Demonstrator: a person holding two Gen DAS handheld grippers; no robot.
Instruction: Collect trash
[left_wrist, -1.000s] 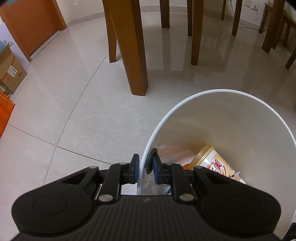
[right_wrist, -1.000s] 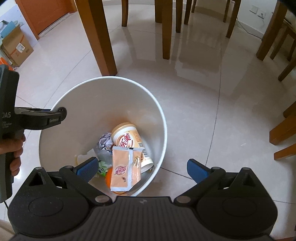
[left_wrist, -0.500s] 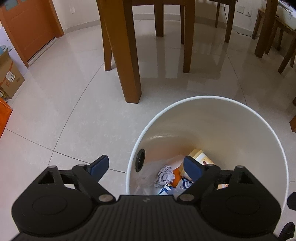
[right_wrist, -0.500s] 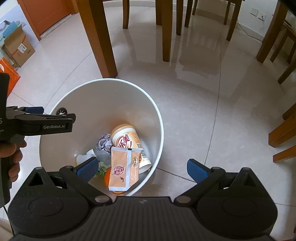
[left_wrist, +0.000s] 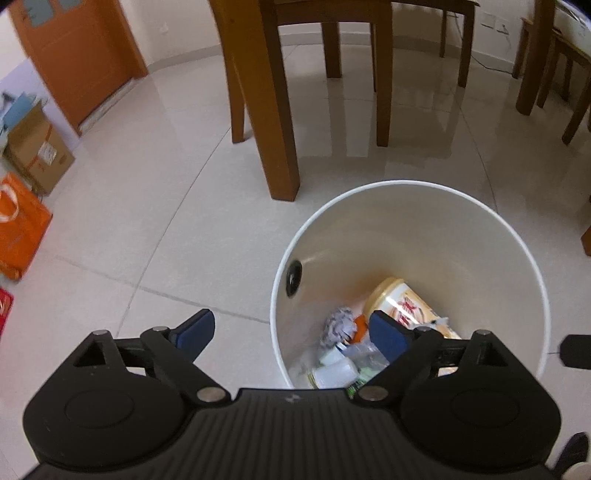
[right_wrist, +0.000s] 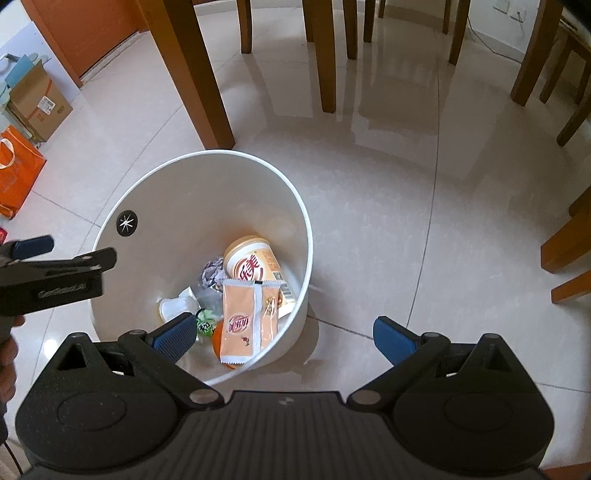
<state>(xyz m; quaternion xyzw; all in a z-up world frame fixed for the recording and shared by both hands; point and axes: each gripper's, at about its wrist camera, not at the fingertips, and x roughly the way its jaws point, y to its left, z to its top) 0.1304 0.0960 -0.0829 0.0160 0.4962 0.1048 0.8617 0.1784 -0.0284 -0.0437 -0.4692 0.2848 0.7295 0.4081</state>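
Both the left hand-held gripper (left_wrist: 291, 330) and the right hand-held gripper (right_wrist: 284, 334) are spread wide and hold nothing. Just beyond them, the white bin (right_wrist: 147, 184) stands on the tiled floor (right_wrist: 406, 221), holding a cup (right_wrist: 255, 264), sachets (right_wrist: 245, 321) and crumpled paper (right_wrist: 212, 273). Wooden table legs (right_wrist: 195, 74) rise behind it.

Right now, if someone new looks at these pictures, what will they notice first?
First, the white bin on the pale tiled floor, with trash at its bottom: a beige cup, an orange sachet and crumpled paper. Next, both grippers, left and right, hang open above it, holding nothing. Behind stand brown table legs.
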